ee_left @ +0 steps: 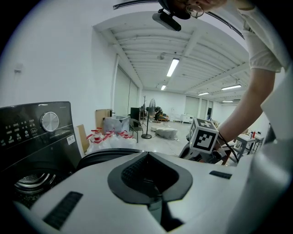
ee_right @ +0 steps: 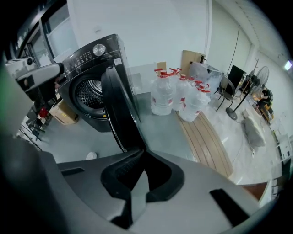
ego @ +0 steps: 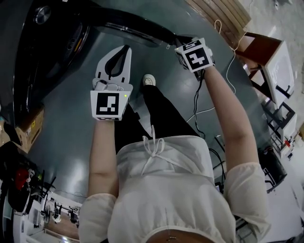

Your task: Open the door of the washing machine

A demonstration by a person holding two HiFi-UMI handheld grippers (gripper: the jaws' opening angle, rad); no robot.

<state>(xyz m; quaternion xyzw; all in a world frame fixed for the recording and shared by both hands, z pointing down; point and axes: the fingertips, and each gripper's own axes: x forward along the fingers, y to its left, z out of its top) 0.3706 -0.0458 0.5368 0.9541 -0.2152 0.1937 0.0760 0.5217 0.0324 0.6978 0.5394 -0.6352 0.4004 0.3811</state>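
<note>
The black washing machine (ego: pixel 45 52) (ee_right: pixel 89 77) stands with its round door (ego: pixel 135 26) (ee_right: pixel 116 100) swung wide open, the drum showing. In the right gripper view, the door's free edge runs down to the tips of my right gripper (ee_right: pixel 144 151) (ego: pixel 183 46), whose jaws are shut; whether they pinch the edge I cannot tell. My left gripper (ego: pixel 126 48) (ee_left: pixel 147 154) hovers beside the door in front of the machine, shut with nothing in it. The left gripper view shows the control panel (ee_left: pixel 34 125) and the door's dark rim (ee_left: pixel 105 155).
Several water jugs (ee_right: pixel 178 98) (ee_left: pixel 107 137) stand by a wooden pallet (ee_right: pixel 206 137) (ego: pixel 223 12) right of the machine. A cardboard box (ego: pixel 31 126) (ee_right: pixel 64 114) sits left of it. Cables (ego: pixel 204 114) trail on the floor, and a white shoe (ego: pixel 148 79) shows below the door.
</note>
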